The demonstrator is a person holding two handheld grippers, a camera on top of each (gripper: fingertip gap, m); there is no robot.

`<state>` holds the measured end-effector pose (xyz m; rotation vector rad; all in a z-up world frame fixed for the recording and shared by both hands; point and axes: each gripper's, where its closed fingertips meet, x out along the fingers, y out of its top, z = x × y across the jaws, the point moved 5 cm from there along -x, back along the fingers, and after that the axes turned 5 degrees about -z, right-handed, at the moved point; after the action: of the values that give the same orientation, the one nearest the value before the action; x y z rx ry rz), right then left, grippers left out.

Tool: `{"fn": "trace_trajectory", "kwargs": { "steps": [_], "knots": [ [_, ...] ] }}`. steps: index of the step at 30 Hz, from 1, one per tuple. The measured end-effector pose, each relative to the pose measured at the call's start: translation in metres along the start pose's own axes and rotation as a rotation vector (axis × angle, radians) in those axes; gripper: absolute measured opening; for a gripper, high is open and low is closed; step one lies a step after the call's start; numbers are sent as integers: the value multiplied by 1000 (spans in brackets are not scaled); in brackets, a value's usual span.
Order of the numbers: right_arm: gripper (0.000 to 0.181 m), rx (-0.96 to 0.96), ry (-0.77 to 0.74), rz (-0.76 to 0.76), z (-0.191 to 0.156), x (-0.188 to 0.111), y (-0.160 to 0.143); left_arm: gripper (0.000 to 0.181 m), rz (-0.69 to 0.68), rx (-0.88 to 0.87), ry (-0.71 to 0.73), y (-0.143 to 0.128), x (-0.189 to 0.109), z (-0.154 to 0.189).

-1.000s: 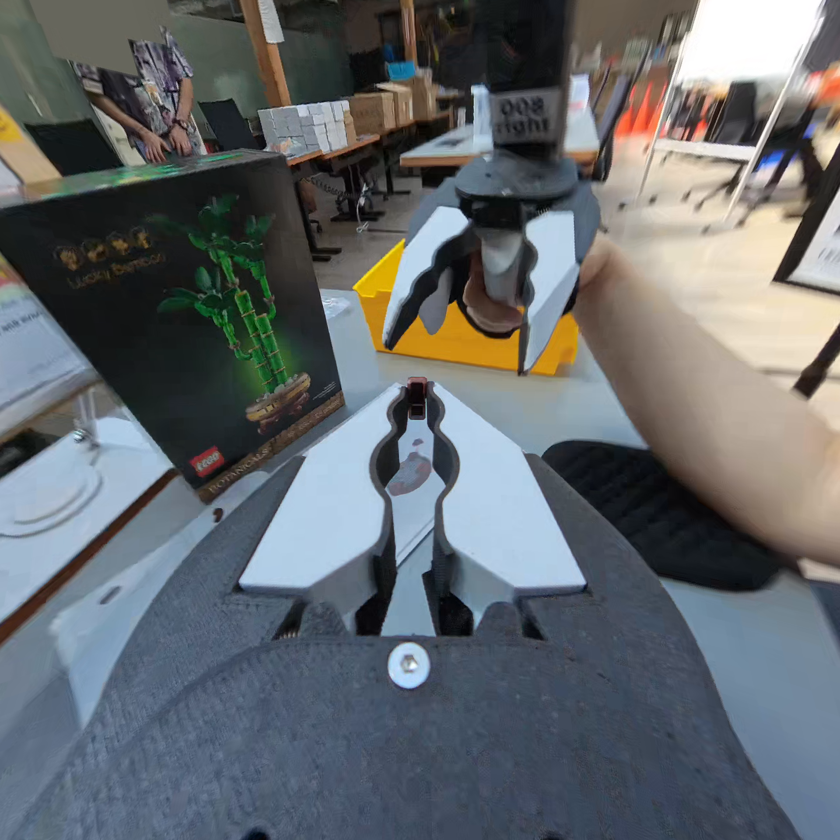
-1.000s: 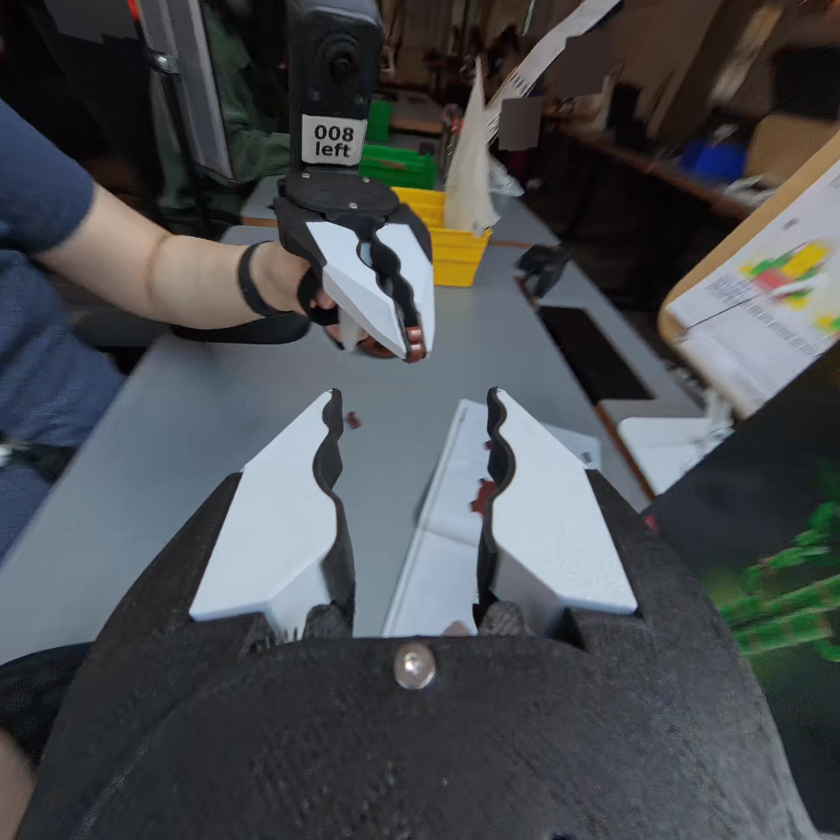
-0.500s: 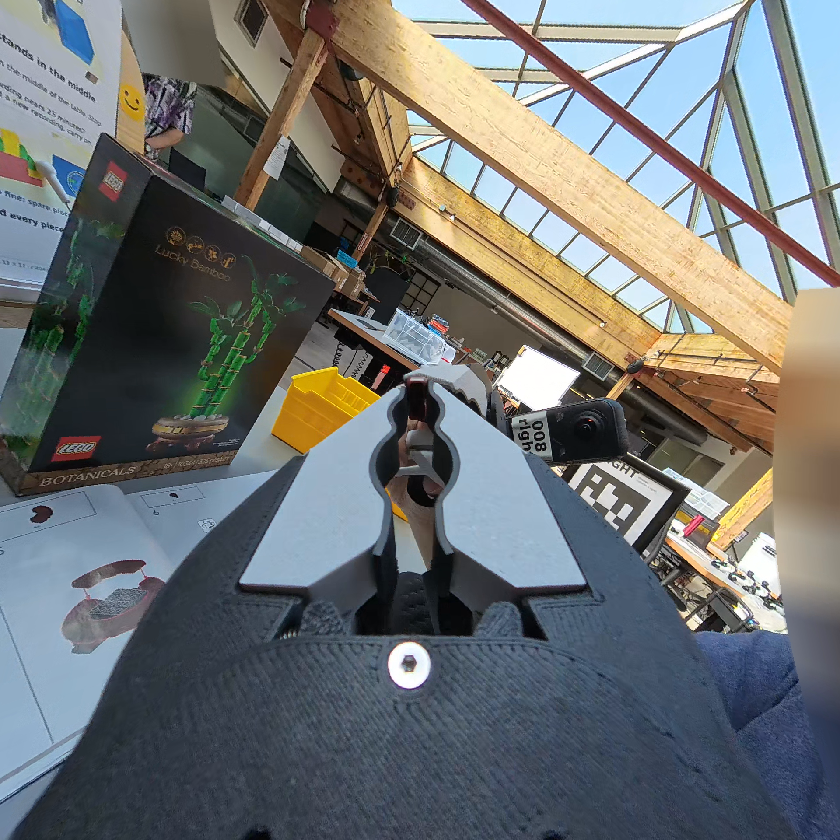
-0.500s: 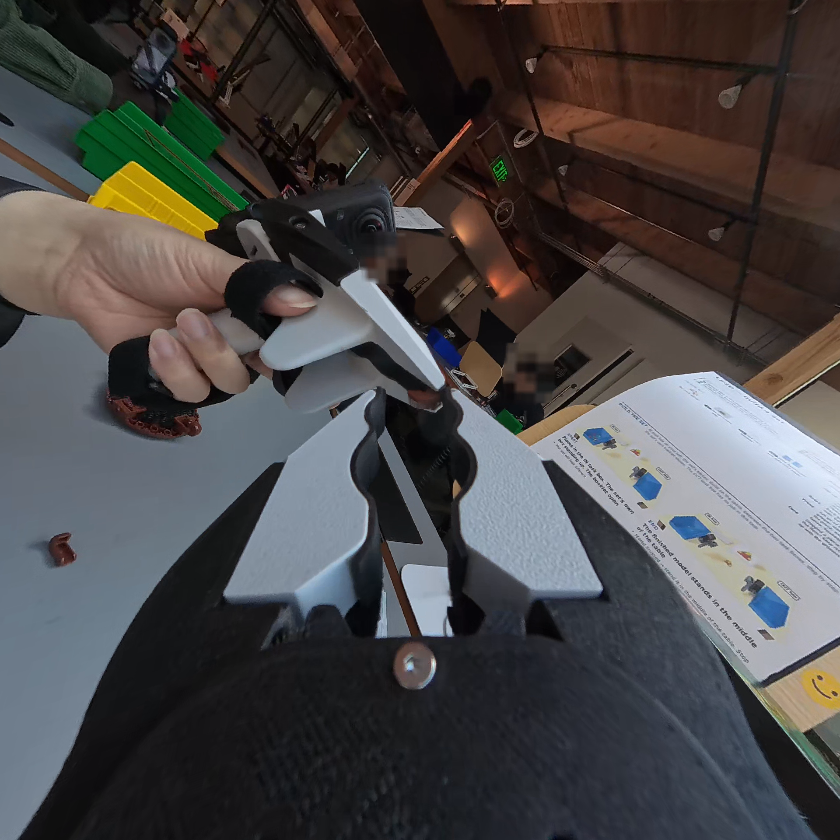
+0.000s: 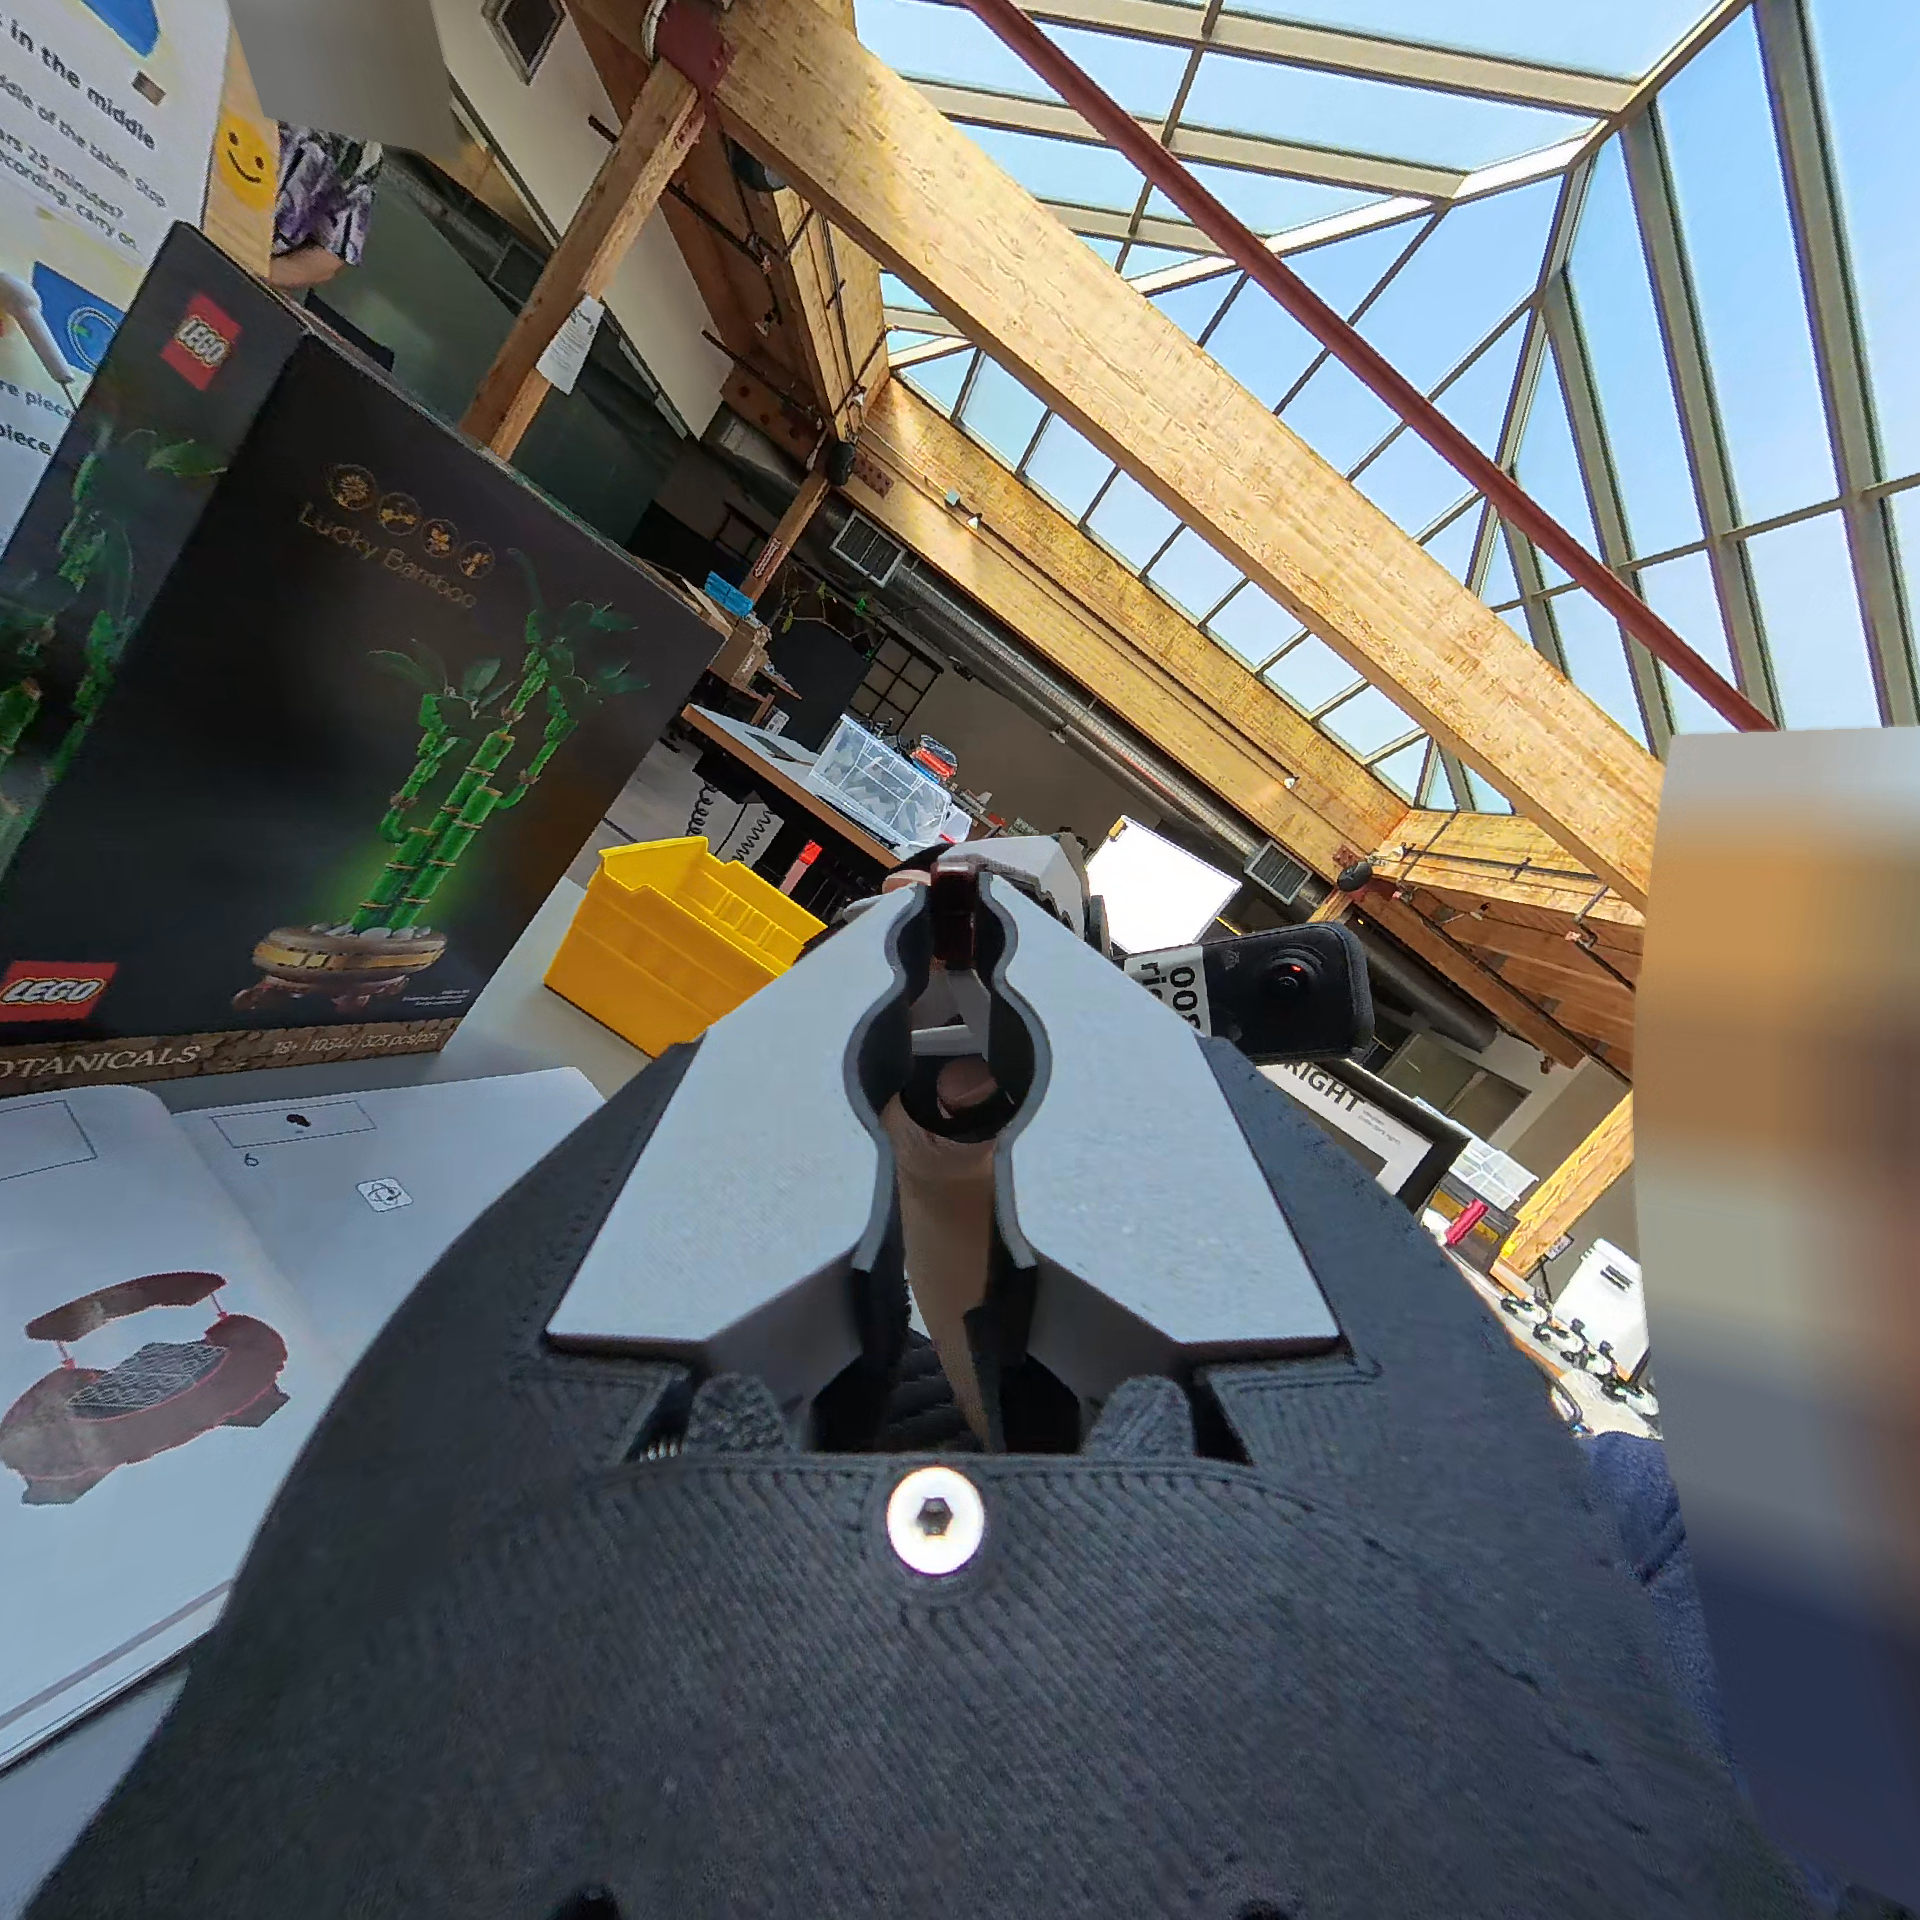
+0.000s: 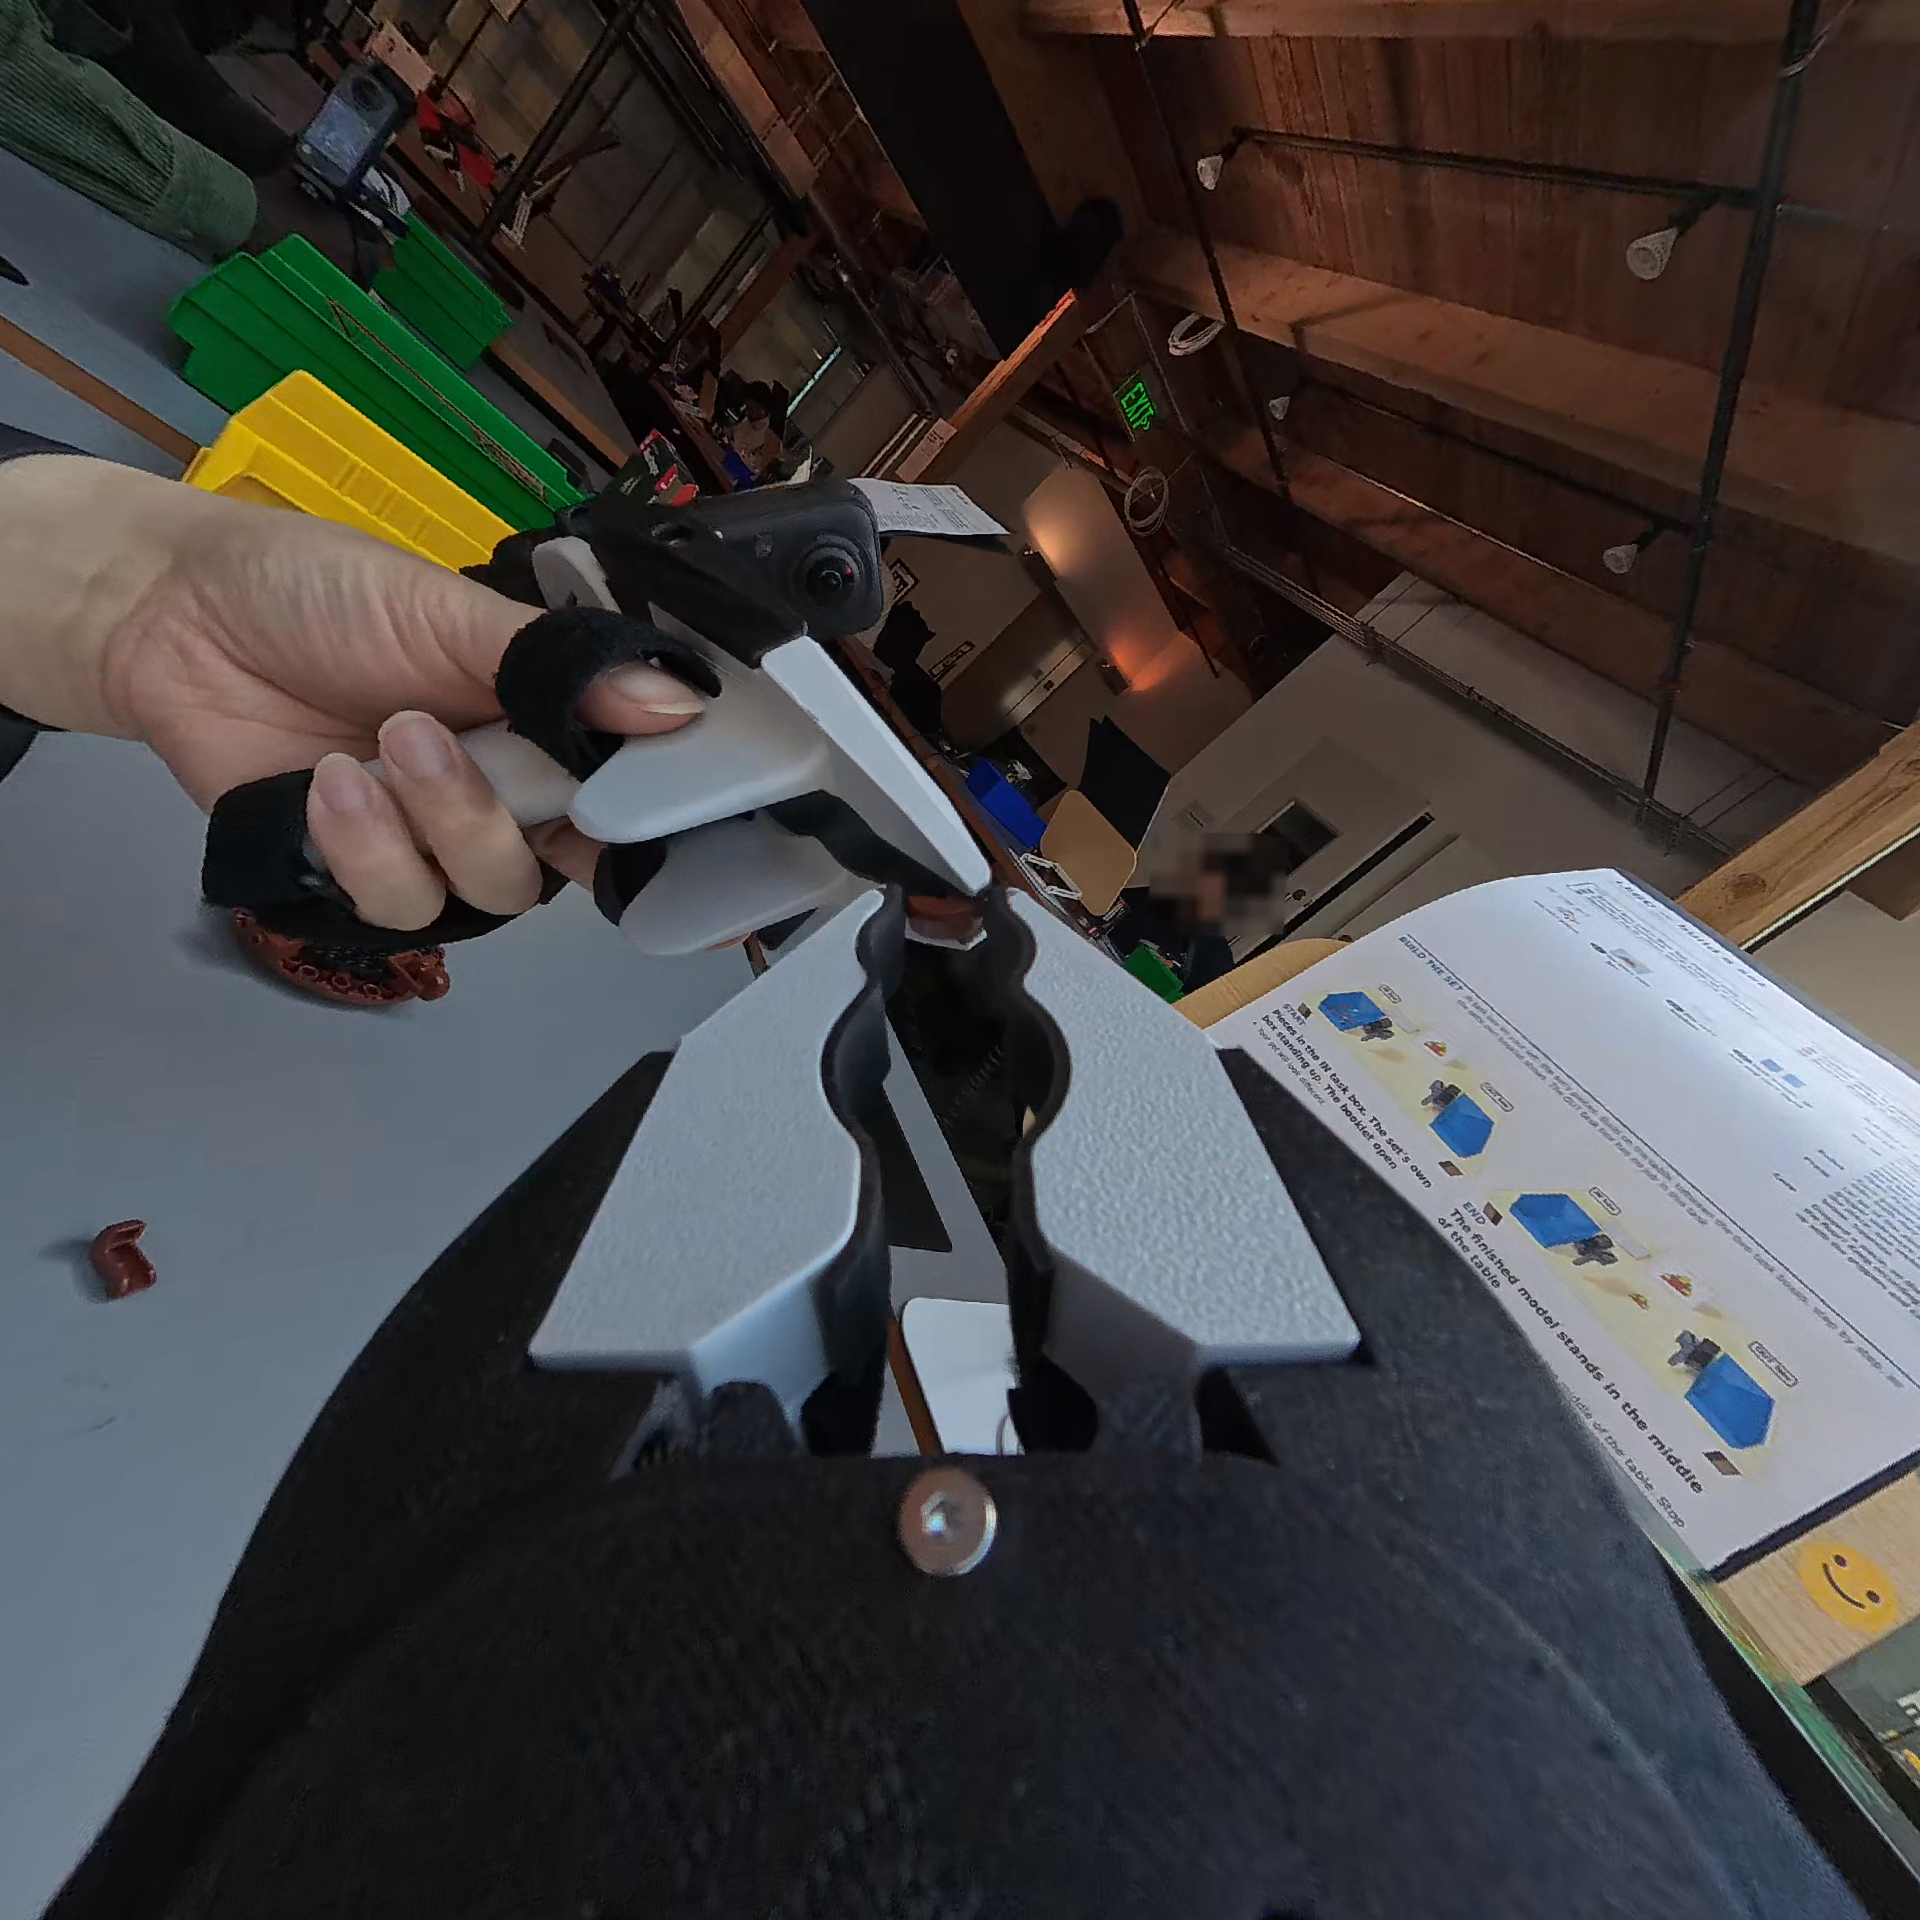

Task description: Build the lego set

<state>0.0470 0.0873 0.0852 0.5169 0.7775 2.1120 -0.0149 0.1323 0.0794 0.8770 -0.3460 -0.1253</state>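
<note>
Left wrist view: I see my left gripper [image 5: 954, 902] pinching a reddish-brown lego piece [image 5: 952, 920] | right gripper [image 6: 943, 914] narrowed, tip-to-tip, seemingly gripping it too | spare piece [image 6: 123, 1258] on table [image 6: 312, 1143].

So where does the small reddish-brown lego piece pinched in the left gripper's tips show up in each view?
Left wrist view: small reddish-brown lego piece sits upper centre, clamped at the left gripper tips, right gripper behind it.
Right wrist view: same piece centre, just above the right gripper tips, which close around it.
Shared landmark: yellow plastic bin on the grey table.
</note>
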Motion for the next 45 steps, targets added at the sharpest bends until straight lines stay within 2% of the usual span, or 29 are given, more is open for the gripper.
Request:
{"fn": "trace_trajectory", "kwargs": {
  "steps": [13, 14, 15, 17, 19, 22, 27, 30, 37, 40, 42, 43, 45],
  "knots": [
    [14, -3, 3, -17, 0, 2, 5, 5, 11, 16, -17, 2, -1, 6],
    [13, 23, 14, -1, 1, 1, 5, 10, 12, 26, -22, 3, -2, 8],
    [13, 65, 37, 35, 2, -3, 6, 24, 23, 34, -36, 5, -2, 12],
    [13, 222, 102, 175, 11, -15, 11, 51, 52, 47, -48, 13, -6, 21],
    [14, 420, 212, 370, 23, -34, 17, 53, 48, 98, -84, 19, -12, 33],
    [13, 572, 372, 672, 37, -69, 29, 49, -2, 187, -101, 21, -21, 48],
    [13, 549, 552, 1029, 44, -123, 51, 41, -44, 250, -143, 21, -33, 62],
    [14, 501, 557, 1115, 47, -145, 59, 39, -41, 257, -180, 24, -38, 70],
    [14, 344, 608, 1152, 42, -183, 77, 35, -67, 330, -193, 25, -45, 85],
    [14, 269, 584, 1094, 40, -193, 86, 33, -65, 333, -202, 28, -49, 86],
    [14, 252, 519, 986, 43, -194, 87, 32, -64, 334, -198, 29, -51, 86],
    [13, 245, 465, 876, 46, -190, 84, 32, -65, 333, -195, 30, -53, 85],
    [14, 211, 306, 515, 52, -179, 65, 32, -63, 335, -180, 33, -56, 84]
  ]
}}
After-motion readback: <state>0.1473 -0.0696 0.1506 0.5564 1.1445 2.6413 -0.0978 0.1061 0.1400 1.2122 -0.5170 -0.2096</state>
